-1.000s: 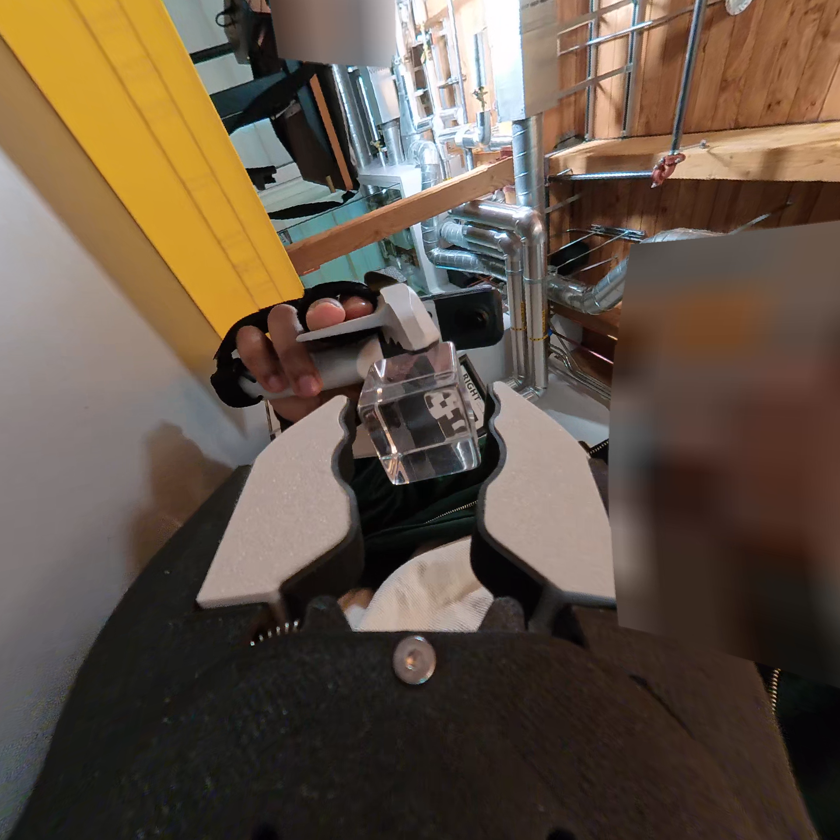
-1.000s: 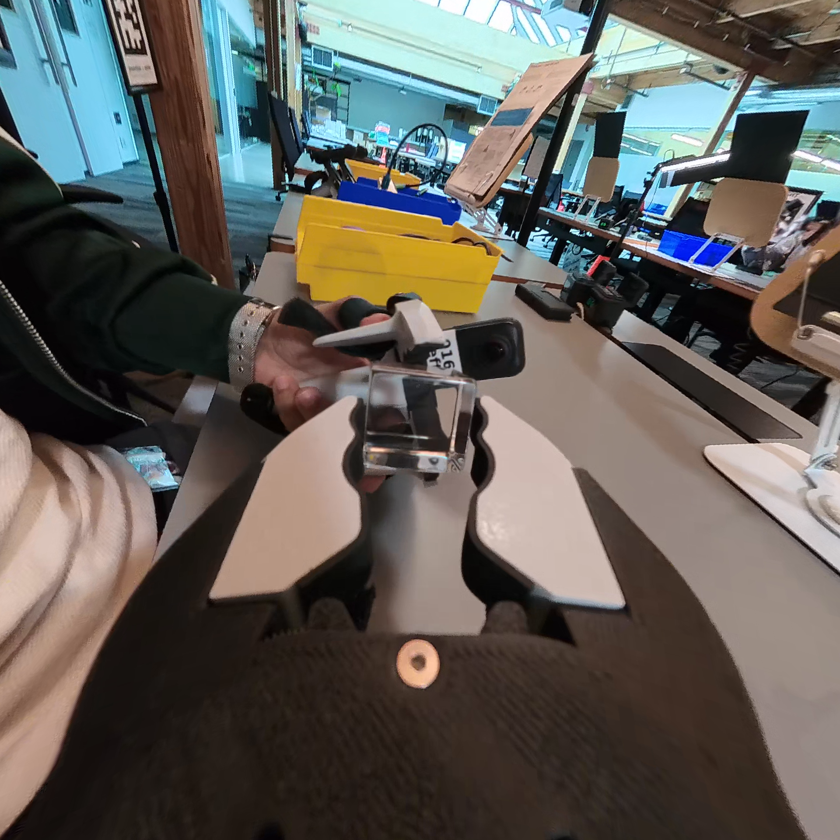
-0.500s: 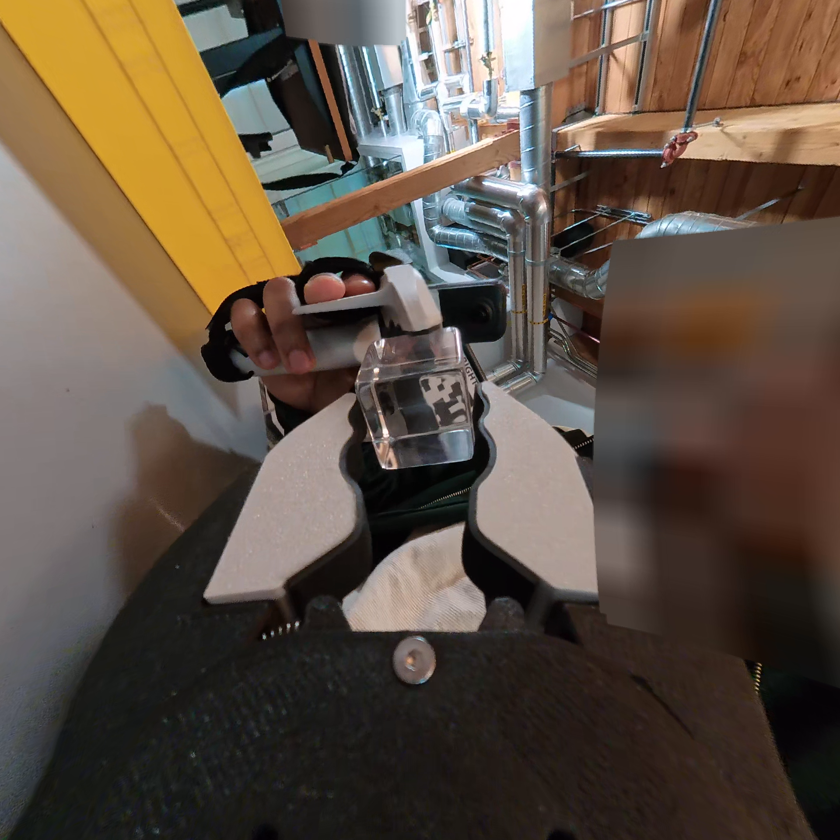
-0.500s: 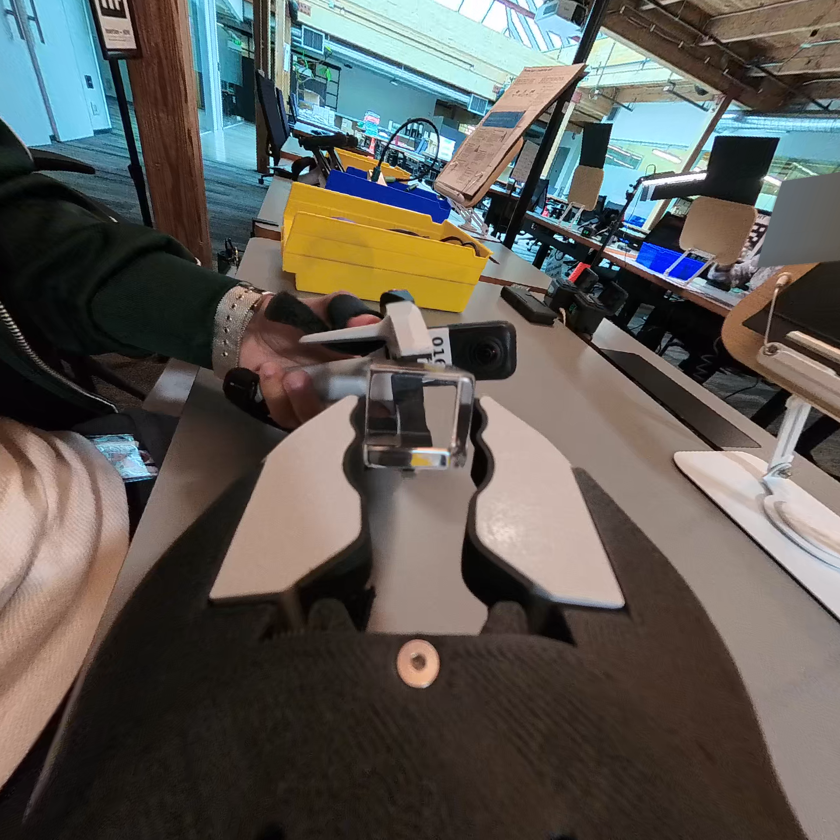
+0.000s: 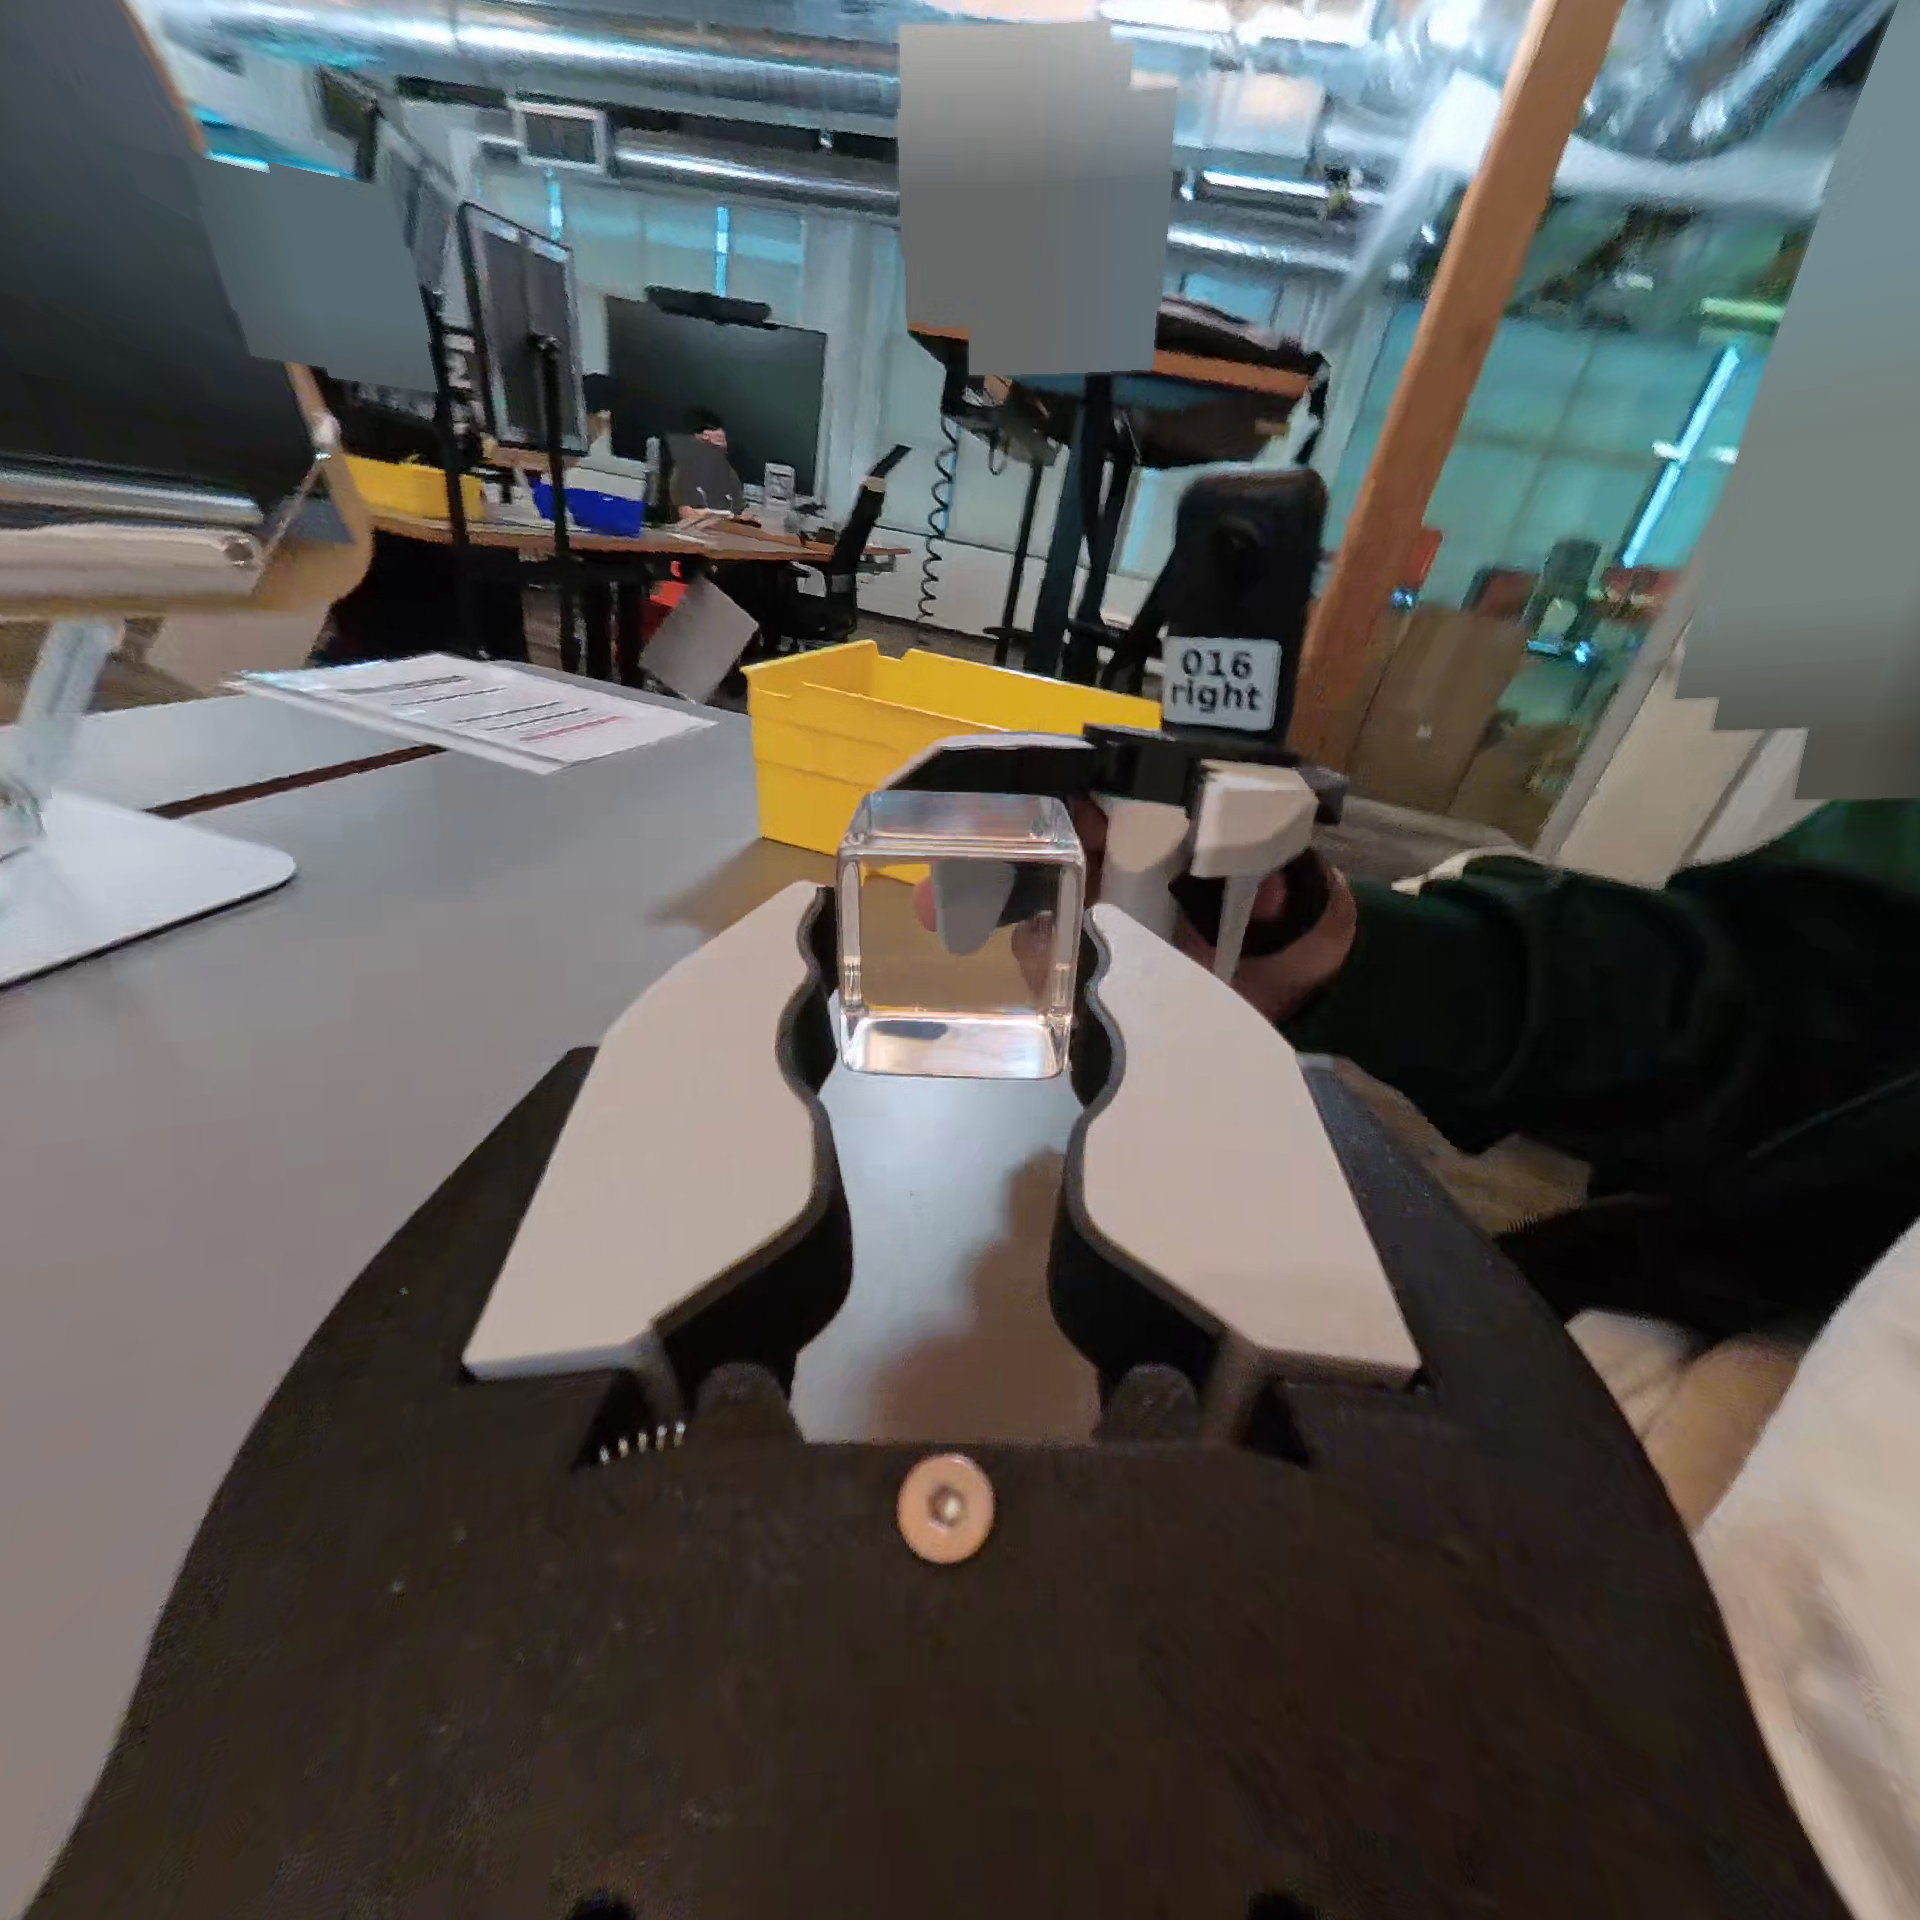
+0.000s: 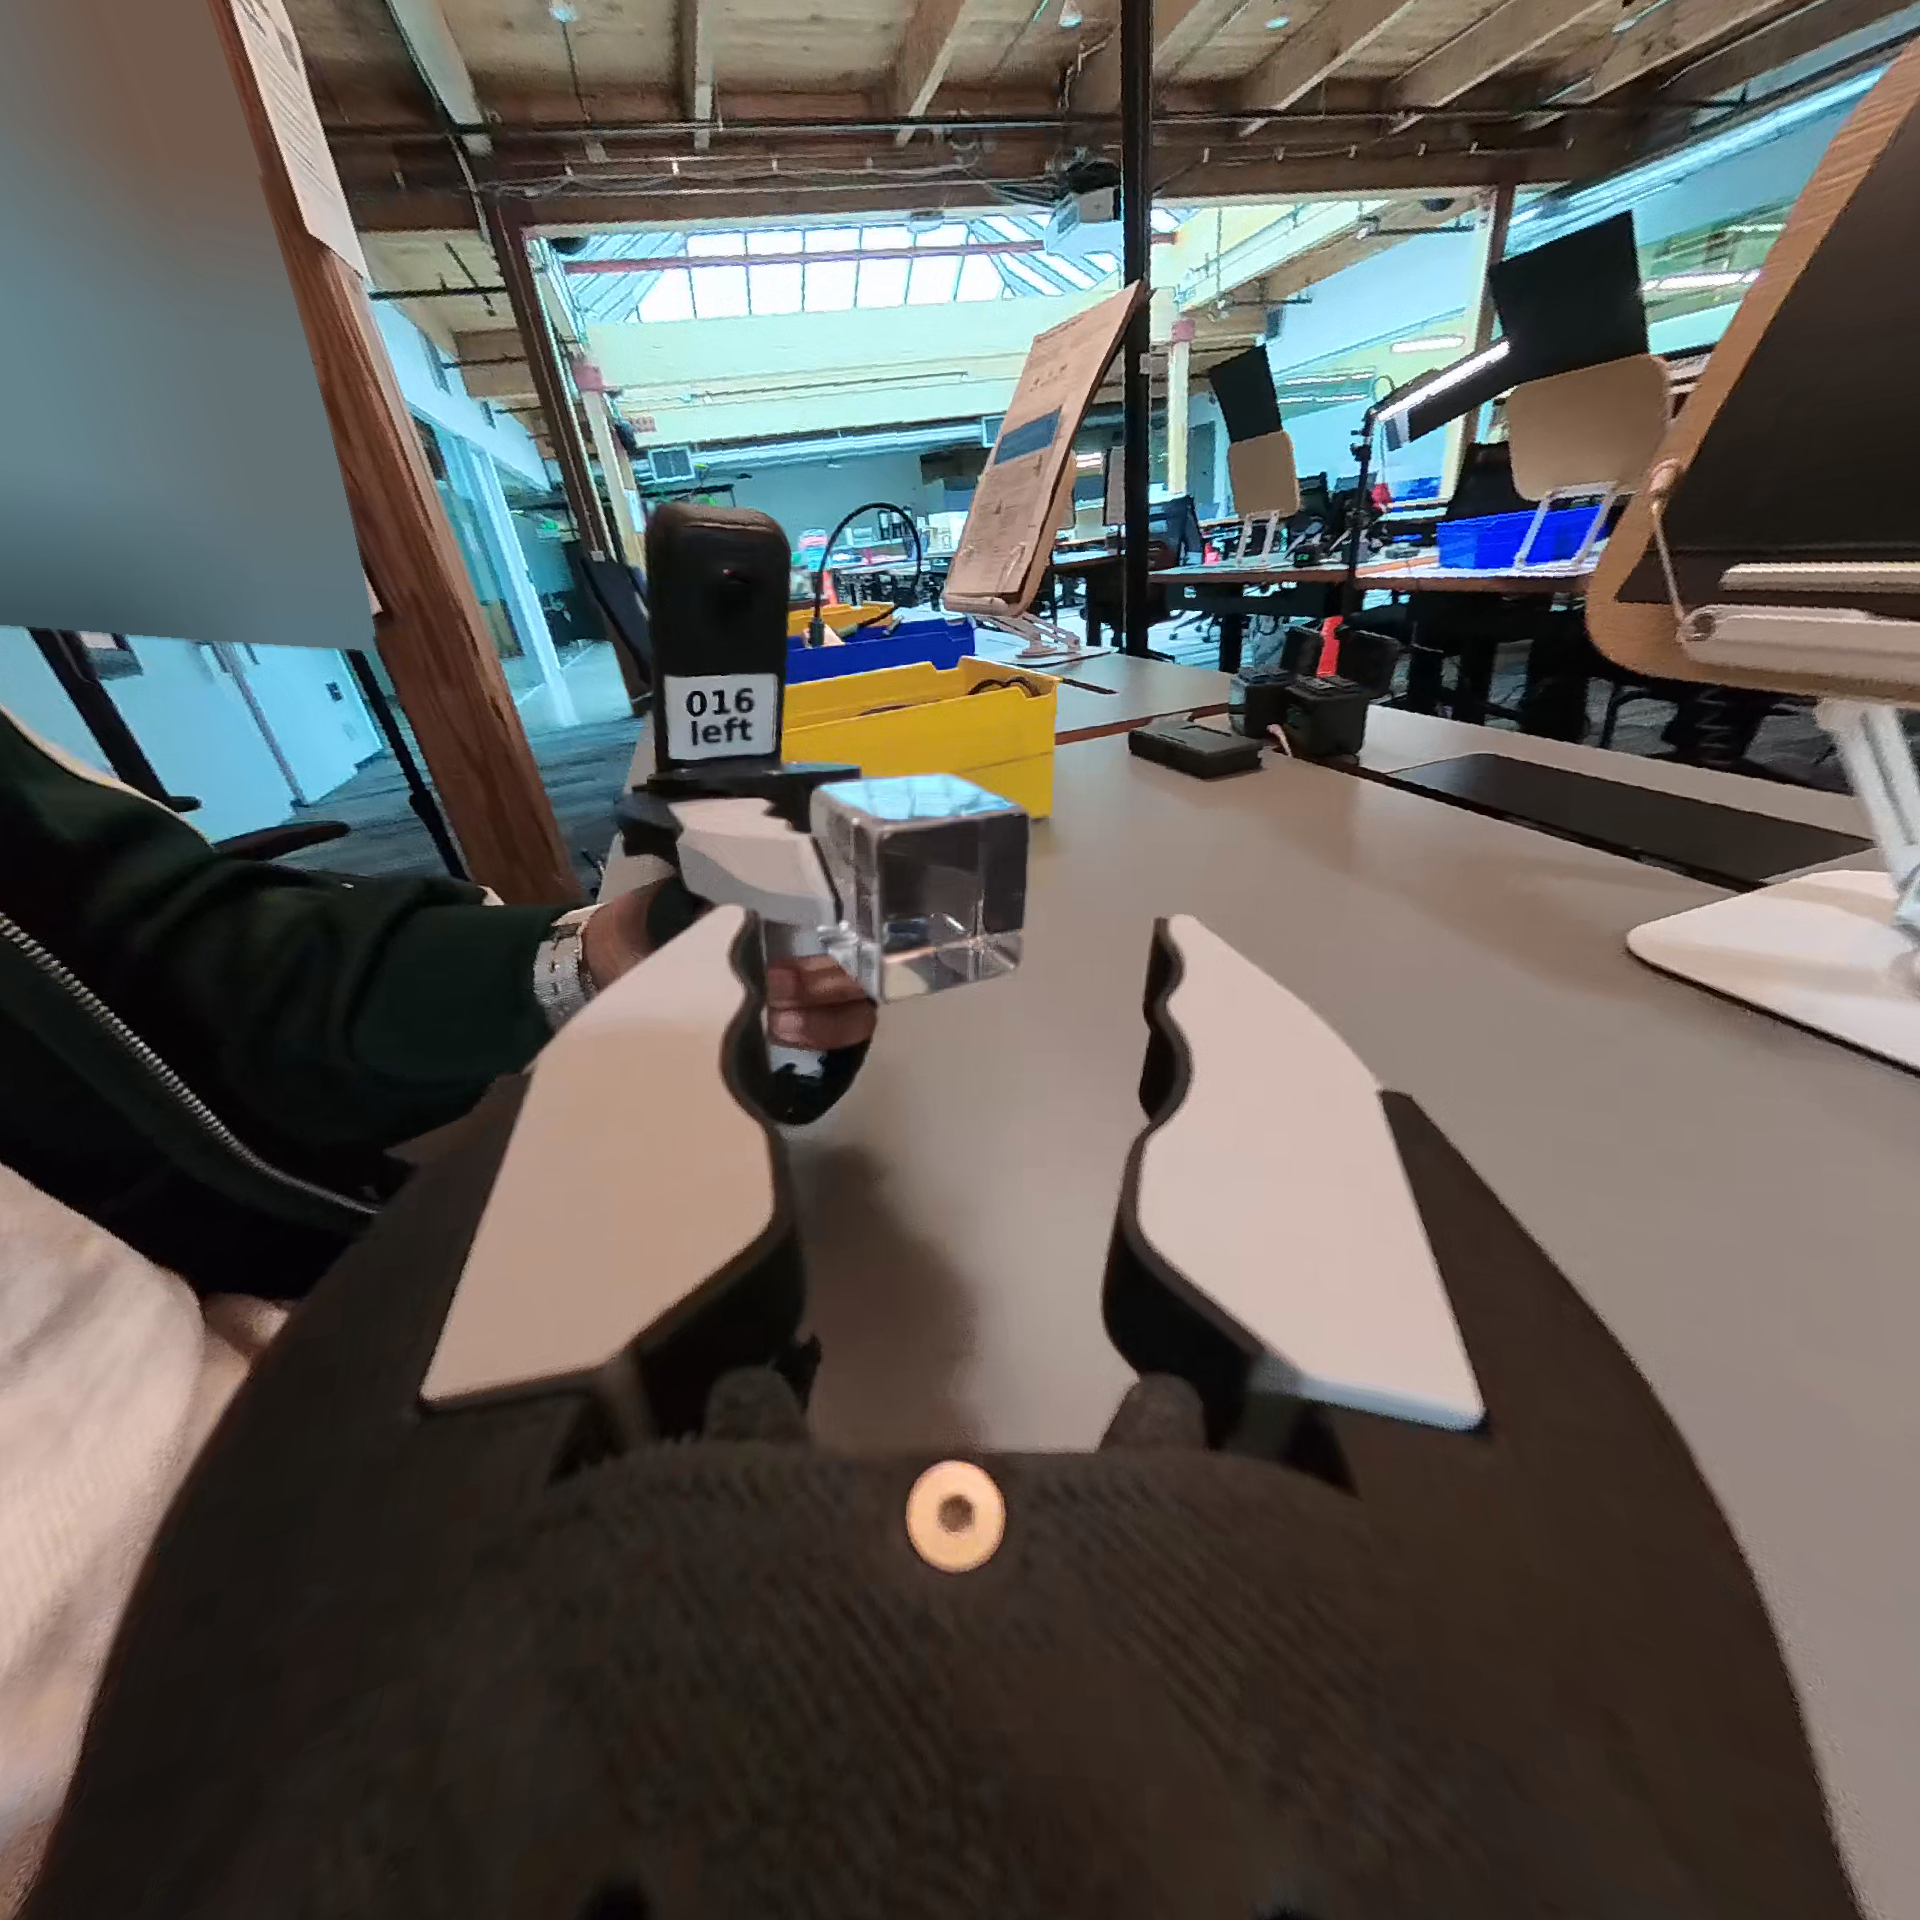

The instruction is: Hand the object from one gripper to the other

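Note:
A clear cube is clamped between the fingertips of my left gripper, which is shut on it and holds it above the grey table. My right gripper is open and empty, its white fingers spread wide. In the right wrist view the cube hangs just ahead of the open tips, held from the left by the left gripper. In the left wrist view the right gripper shows behind and right of the cube, in a hand with a dark green sleeve.
A yellow bin stands on the table beyond the cube; it also shows in the right wrist view. A white stand base sits at the left, a sheet of paper behind it. Black devices lie farther back. My left and right fingertips are right by each other.
The right gripper, shut on the cube before, has opened and drawn back. The left gripper has closed on the cube and now holds it alone. Both views have swung level.

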Demonstrator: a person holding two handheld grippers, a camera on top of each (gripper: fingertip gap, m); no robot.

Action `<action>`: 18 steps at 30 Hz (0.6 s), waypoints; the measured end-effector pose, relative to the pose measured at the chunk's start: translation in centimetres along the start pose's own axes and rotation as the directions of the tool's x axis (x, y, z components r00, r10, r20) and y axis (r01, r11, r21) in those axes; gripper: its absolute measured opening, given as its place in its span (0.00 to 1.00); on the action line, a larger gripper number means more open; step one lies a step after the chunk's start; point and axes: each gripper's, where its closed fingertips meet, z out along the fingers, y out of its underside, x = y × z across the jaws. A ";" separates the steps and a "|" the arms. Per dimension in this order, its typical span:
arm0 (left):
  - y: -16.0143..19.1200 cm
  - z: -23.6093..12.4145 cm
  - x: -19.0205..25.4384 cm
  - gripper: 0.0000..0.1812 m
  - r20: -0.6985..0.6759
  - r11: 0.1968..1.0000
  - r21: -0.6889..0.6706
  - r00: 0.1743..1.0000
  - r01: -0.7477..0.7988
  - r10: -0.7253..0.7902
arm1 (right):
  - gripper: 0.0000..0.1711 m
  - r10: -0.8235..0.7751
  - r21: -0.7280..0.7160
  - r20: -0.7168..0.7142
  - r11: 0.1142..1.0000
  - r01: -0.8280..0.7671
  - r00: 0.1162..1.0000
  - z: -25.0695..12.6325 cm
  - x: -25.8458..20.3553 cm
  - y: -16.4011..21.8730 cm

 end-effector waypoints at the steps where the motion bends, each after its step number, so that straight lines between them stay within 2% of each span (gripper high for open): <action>1: 0.2 0.1 0.4 0.23 -0.026 1.000 -0.009 1.000 -0.007 0.007 | 0.41 0.008 -0.002 0.009 1.000 -0.008 1.000 0.0 -0.1 0.1; 4: 0.2 0.5 1.7 0.23 -0.111 1.000 0.015 0.994 0.010 -0.008 | 0.39 0.027 -0.022 0.052 0.999 -0.026 0.998 0.2 -0.7 0.5; 8: 0.3 0.5 2.5 0.23 -0.152 1.000 0.016 0.988 -0.001 0.004 | 0.36 0.062 -0.051 0.096 0.997 -0.058 0.993 0.5 -1.5 0.9; 12: 0.0 0.4 3.3 0.23 -0.224 0.998 0.039 0.974 0.049 -0.039 | 0.31 0.024 -0.038 0.133 0.999 -0.019 0.991 0.4 -2.3 0.6; 18: 0.0 0.4 3.3 0.23 -0.233 0.997 0.035 0.971 0.065 -0.055 | 0.32 0.030 -0.040 0.163 0.999 -0.024 0.986 0.5 -2.7 0.6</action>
